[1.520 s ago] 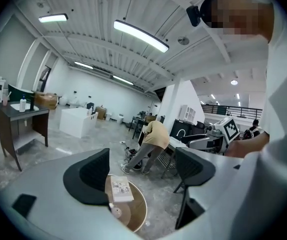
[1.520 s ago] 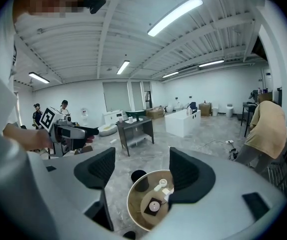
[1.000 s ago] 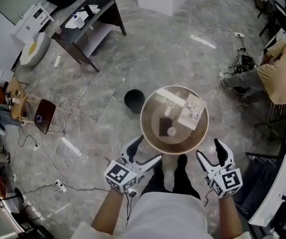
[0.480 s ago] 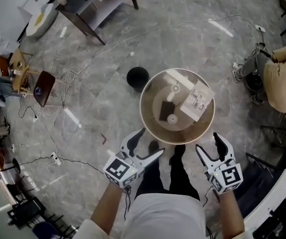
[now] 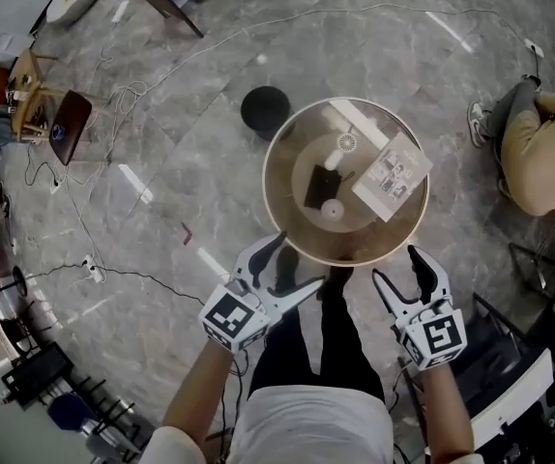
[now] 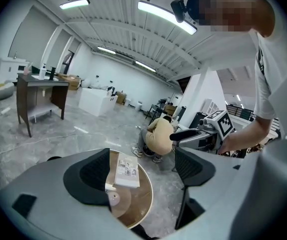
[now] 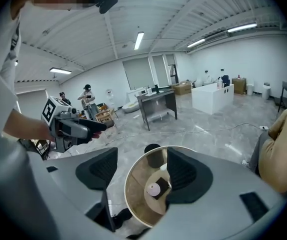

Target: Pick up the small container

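Note:
The small white container (image 5: 332,209) stands near the middle of a round glass-topped table (image 5: 276,206), beside a black card (image 5: 318,187) and a printed booklet (image 5: 392,175). Both grippers hover short of the table's near rim. My left gripper (image 5: 297,262) is open and empty. My right gripper (image 5: 398,267) is wide apart, its jaws closing slowly on nothing. The right gripper view shows the container (image 7: 154,188) well ahead, between its jaws in line of sight only. In the left gripper view the container (image 6: 114,199) lies partly behind the left jaw.
A black round stool (image 5: 265,109) stands on the floor beyond the table's left side. A person in a tan top (image 5: 548,153) crouches at the right. Cables (image 5: 113,278) trail over the marble floor at left. A chair frame (image 5: 519,394) stands at the lower right.
The head view has shifted, so the table sits higher in frame. Both grippers have come forward to just short of its near rim, still empty.

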### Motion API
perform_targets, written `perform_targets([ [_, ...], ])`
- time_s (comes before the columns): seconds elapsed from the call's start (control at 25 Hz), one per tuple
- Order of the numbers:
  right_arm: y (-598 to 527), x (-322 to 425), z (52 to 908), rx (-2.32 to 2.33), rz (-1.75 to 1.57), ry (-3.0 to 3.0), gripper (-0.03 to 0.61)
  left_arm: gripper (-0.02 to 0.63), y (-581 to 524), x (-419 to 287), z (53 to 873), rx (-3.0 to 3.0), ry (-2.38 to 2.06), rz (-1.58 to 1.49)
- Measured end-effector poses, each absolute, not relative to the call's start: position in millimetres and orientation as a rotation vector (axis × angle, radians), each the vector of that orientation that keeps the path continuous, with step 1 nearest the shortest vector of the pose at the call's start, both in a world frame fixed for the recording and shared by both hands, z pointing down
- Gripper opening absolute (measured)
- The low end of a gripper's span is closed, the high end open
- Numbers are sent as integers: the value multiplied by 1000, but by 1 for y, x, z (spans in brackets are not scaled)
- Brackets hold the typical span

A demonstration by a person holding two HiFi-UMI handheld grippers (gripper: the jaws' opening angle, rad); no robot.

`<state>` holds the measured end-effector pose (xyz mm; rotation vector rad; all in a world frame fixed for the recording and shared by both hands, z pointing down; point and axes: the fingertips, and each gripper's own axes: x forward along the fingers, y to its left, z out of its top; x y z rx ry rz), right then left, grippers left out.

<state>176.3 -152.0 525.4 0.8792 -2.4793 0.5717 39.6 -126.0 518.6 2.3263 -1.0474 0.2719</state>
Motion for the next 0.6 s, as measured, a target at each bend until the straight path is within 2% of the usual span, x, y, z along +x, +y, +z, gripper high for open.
perform_targets([
  [0.6,-162,140,683,663,600,-2440,295,411,-129,47,678,2254,-997,388],
])
